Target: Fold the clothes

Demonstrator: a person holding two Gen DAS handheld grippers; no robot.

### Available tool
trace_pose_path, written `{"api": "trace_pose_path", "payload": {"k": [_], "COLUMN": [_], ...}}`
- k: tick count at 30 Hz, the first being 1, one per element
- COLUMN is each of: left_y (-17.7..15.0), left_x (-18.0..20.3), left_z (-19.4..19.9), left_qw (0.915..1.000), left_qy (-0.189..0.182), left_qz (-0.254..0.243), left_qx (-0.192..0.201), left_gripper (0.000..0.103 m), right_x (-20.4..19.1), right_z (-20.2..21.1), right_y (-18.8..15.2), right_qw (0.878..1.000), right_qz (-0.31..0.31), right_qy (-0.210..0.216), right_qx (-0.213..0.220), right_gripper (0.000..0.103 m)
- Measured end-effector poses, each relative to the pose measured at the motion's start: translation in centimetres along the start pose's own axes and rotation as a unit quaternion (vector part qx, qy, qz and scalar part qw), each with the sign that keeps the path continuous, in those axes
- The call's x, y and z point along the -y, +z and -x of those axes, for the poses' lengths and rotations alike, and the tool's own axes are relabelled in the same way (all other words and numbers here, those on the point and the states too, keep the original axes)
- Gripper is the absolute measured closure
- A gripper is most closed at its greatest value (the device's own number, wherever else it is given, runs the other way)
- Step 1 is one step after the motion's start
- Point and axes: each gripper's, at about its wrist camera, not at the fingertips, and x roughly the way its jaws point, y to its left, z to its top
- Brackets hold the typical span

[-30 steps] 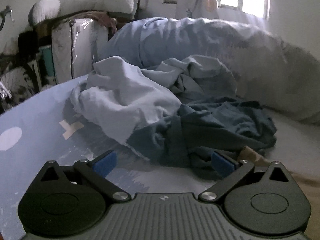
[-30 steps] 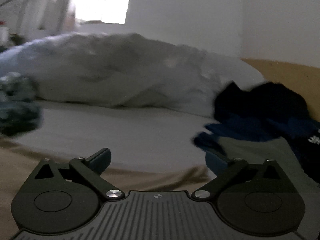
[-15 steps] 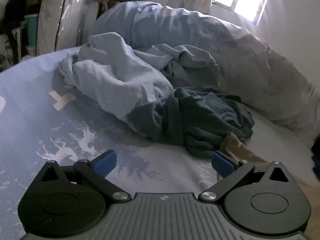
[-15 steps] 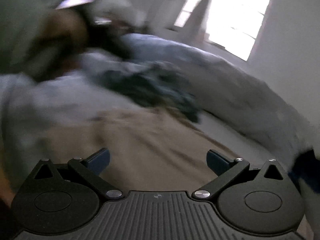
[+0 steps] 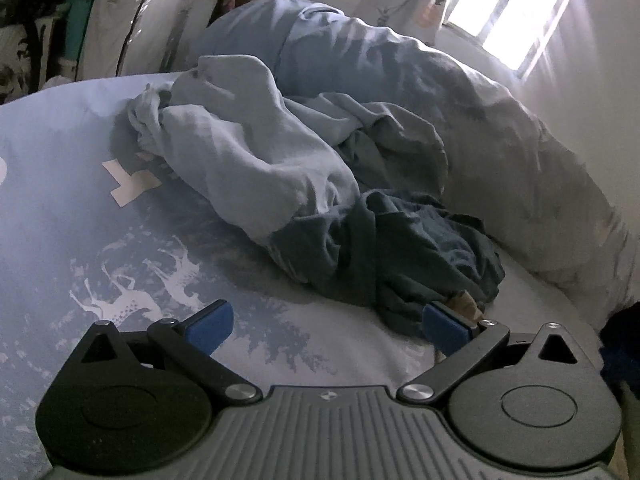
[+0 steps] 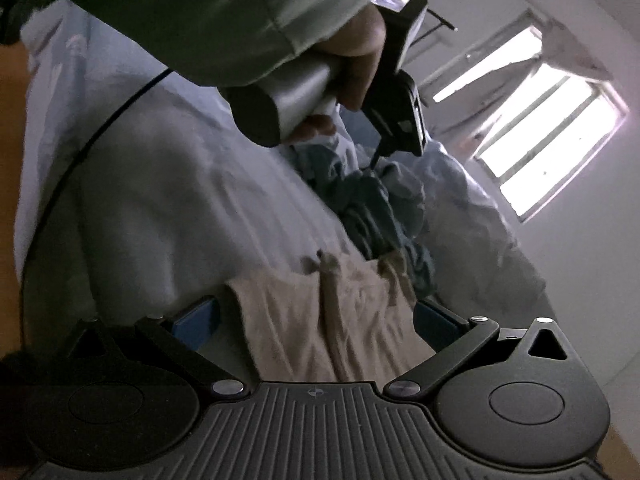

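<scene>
Left wrist view: the left gripper (image 5: 326,322) hangs over the bed (image 5: 60,200) with its jaws wide apart and nothing between them. Ahead lies a heap of clothes: a pale blue garment (image 5: 248,148) at the far left, draped onto a dark teal garment (image 5: 392,252) nearer and to the right, with a grey-blue piece (image 5: 392,140) behind them, against the rolled duvet (image 5: 500,128). A scrap of beige cloth (image 5: 464,302) pokes out from under the teal one, just beside the right fingertip. The risk here is that the garments overlap, so a bite at the teal edge would likely take two layers and drag the whole heap.

Right wrist view: the right gripper (image 6: 316,320) has its jaws apart too, straddling the top edge of a beige garment (image 6: 332,320) with drawstrings (image 6: 332,304), probably a waistband. The person's left hand (image 6: 356,64) and the other tool fill the upper frame. The far end of the beige piece runs under the dark teal clothes (image 6: 368,208), so pulling it flat could snag there, or the loose cord could be pinched instead of the cloth. The black cable (image 6: 80,160) trailing across the sheet on the left might also catch.
</scene>
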Motion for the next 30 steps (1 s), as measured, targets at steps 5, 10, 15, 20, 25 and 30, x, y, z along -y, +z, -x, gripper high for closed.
{"api": "trace_pose_path", "payload": {"k": [5, 10, 15, 20, 25, 30], "left_y": [0.0, 0.3, 0.4, 0.4, 0.5, 0.5], "left_x": [-0.5, -1.2, -1.7, -1.9, -2.2, -2.4], "left_z": [0.0, 0.2, 0.2, 0.2, 0.2, 0.1], "left_qw": [0.9999, 0.9998, 0.9995, 0.9994, 0.9994, 0.9991], "left_qy": [-0.006, -0.009, -0.011, -0.011, -0.011, -0.012], "left_qz": [0.008, 0.019, 0.03, 0.033, 0.034, 0.04], "left_qx": [-0.001, 0.0, -0.001, -0.002, -0.004, -0.006], "left_gripper": [0.0, 0.0, 0.0, 0.0, 0.0, 0.0], "right_x": [0.5, 1.4, 1.2, -0.6, -0.3, 0.2], "right_z": [-1.2, -1.3, -1.3, -0.2, -1.5, -2.4], "right_y": [0.8, 0.4, 0.7, 2.0, 2.7, 3.3], "right_qw": [0.999, 0.998, 0.998, 0.998, 0.998, 0.996], "right_qz": [-0.007, -0.03, -0.047, -0.038, -0.053, -0.055], "right_qy": [-0.015, -0.018, 0.002, 0.027, 0.015, 0.008], "right_qx": [-0.027, -0.049, -0.052, -0.031, -0.044, -0.067], "right_gripper": [0.0, 0.0, 0.0, 0.0, 0.0, 0.0]}}
